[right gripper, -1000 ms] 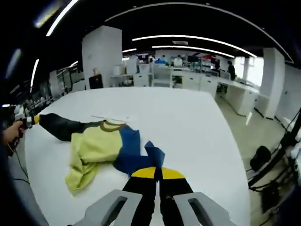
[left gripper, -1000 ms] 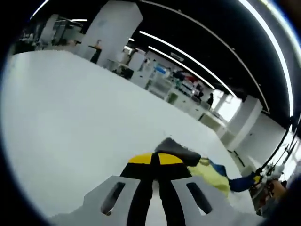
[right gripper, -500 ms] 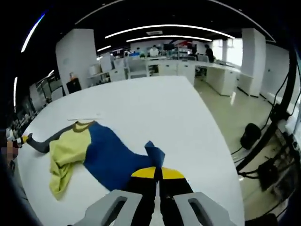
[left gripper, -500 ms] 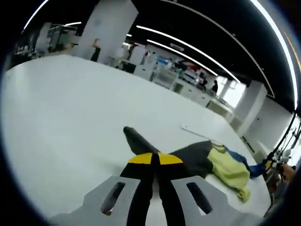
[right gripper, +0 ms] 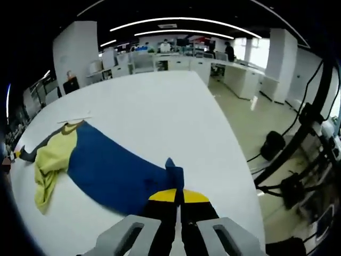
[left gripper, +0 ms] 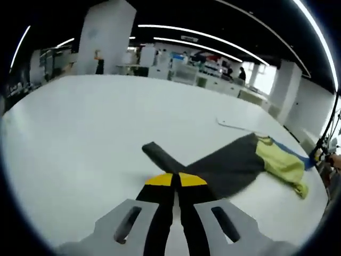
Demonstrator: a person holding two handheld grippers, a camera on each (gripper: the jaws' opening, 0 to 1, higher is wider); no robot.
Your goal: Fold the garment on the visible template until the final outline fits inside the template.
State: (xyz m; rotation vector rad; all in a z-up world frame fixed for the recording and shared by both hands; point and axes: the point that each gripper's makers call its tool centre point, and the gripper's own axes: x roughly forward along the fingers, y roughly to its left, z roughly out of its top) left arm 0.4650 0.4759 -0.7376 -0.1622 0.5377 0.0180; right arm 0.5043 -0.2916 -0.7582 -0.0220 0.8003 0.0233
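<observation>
A long-sleeved garment lies stretched across the white table [left gripper: 80,133]. In the left gripper view its dark grey sleeve [left gripper: 224,165] runs from my left gripper [left gripper: 176,180] toward a yellow-green body part [left gripper: 279,162] with a blue edge. My left gripper is shut on the grey sleeve's cuff [left gripper: 157,153]. In the right gripper view the blue sleeve [right gripper: 114,173] spreads from the yellow-green part [right gripper: 50,157] down to my right gripper [right gripper: 178,196], which is shut on the blue cuff [right gripper: 174,173]. A thin white template sheet [left gripper: 234,124] lies flat behind the garment, also seen as a sheet [right gripper: 74,119].
The table's edge [right gripper: 234,160] drops off to the right, with floor, cables and a dark bag [right gripper: 272,146] beyond. A person's hand [left gripper: 333,160] shows at the far right. Office desks and pillars stand in the background.
Both grippers have pulled apart, drawing the bunched garment out flat: the grey sleeve and the blue sleeve are now stretched long across the table.
</observation>
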